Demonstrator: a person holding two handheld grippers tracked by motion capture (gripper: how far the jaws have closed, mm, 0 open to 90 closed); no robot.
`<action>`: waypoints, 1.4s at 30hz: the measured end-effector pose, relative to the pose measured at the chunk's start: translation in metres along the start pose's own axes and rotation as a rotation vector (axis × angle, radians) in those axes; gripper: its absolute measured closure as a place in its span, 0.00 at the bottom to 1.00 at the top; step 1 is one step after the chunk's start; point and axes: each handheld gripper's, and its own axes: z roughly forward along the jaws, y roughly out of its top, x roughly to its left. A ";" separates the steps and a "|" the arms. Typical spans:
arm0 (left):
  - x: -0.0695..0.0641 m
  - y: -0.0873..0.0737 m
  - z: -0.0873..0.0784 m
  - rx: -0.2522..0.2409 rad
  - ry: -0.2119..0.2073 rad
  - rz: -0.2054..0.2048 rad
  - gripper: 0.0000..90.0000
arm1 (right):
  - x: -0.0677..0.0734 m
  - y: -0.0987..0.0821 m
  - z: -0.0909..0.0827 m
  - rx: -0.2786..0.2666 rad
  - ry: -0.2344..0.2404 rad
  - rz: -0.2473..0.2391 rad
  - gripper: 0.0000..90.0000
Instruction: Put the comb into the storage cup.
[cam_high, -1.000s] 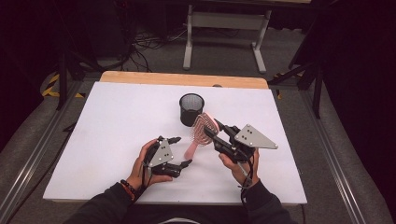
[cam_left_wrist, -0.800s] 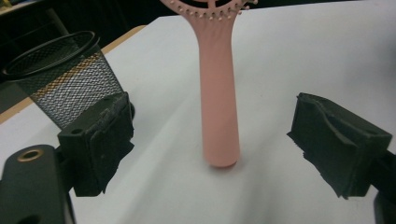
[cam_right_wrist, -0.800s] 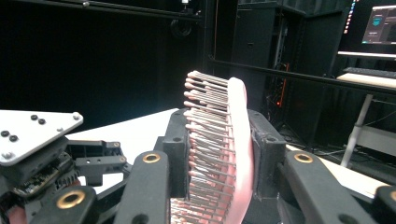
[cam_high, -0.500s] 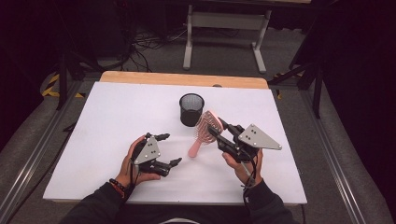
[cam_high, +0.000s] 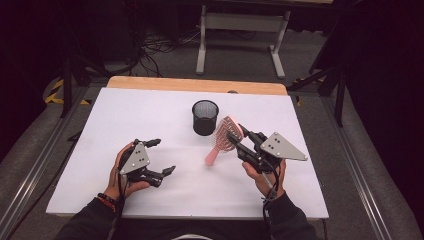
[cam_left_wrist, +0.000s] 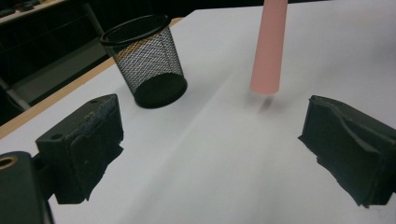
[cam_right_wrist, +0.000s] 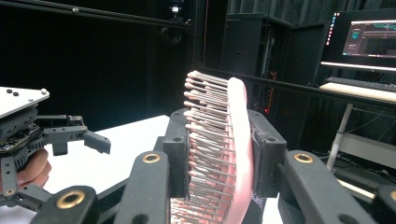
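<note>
No brand or label is showing on the tools or objects; a monitor (cam_right_wrist: 365, 35) at the far right of the right gripper view is displaying text too small to read, with a keyboard (cam_right_wrist: 359, 84) lying below it.

A white tabletop (cam_high: 150, 115) with a wooden strip along its far edge is standing on grey carpet in a dark room, with cables trailing on the floor beyond it and a pale metal stand (cam_high: 240, 30) rising farther back. A black mesh cup (cam_high: 205, 117) is standing upright near the middle of the tabletop, toward the far side.

The right tongs (cam_high: 235, 132) are clamping the head of a pink hairbrush (cam_high: 225, 140), the jaws pressing on its bristled face and its back, just right of the cup. The brush is tilting, its handle pointing down toward the near left with the tip hovering just above the surface. The right hand (cam_high: 262, 175) is reaching in from the near edge, angled toward the far left.

The left tongs (cam_high: 161, 156) are gaping wide with nothing between the jaws, held by the left hand (cam_high: 122, 172) low over the near left of the tabletop and pointing right toward the brush handle.
</note>
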 end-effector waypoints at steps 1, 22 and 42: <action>0.001 -0.001 -0.002 0.004 -0.005 -0.002 0.07 | 0.000 0.000 0.000 -0.002 -0.001 -0.001 0.72; 0.006 -0.023 -0.035 0.024 0.049 -0.006 0.07 | -0.004 0.008 -0.005 -0.023 -0.025 -0.007 0.73; 0.008 -0.037 -0.058 0.022 0.064 -0.050 0.06 | -0.007 0.016 0.003 -0.013 -0.041 -0.016 0.73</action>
